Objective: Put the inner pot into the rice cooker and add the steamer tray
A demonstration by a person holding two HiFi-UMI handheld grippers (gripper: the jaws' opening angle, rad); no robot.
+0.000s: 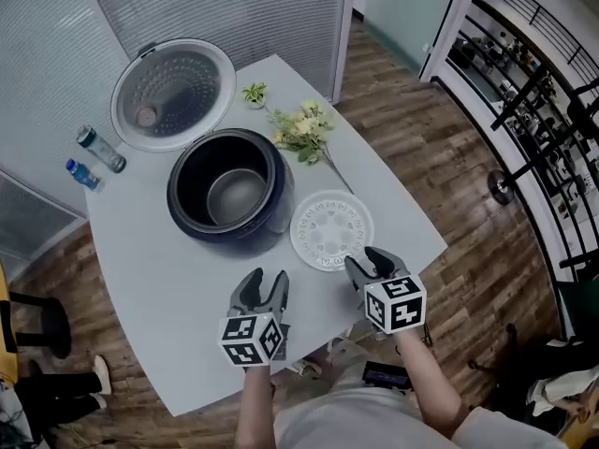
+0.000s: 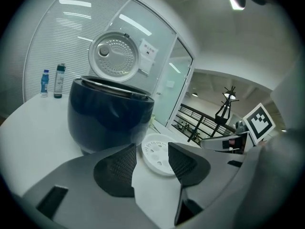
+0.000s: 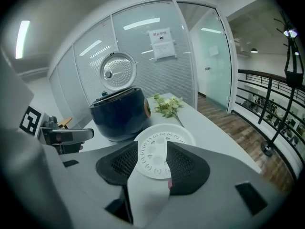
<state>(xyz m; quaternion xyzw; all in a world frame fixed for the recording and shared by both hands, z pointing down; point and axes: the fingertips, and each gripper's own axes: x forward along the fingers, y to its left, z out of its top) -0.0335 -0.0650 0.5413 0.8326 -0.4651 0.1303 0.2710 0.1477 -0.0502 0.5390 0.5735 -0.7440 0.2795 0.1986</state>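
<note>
My left gripper (image 1: 266,280) and right gripper (image 1: 367,260) both hover empty, jaws apart, near the rice cooker (image 1: 198,215), inner pot (image 1: 234,197) already inside, steamer tray (image 1: 330,229) just beside it.

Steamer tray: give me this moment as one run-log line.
steamer tray: flat on table, right of rice cooker | lid: open | left gripper: open, empty | right gripper: open, empty
</note>
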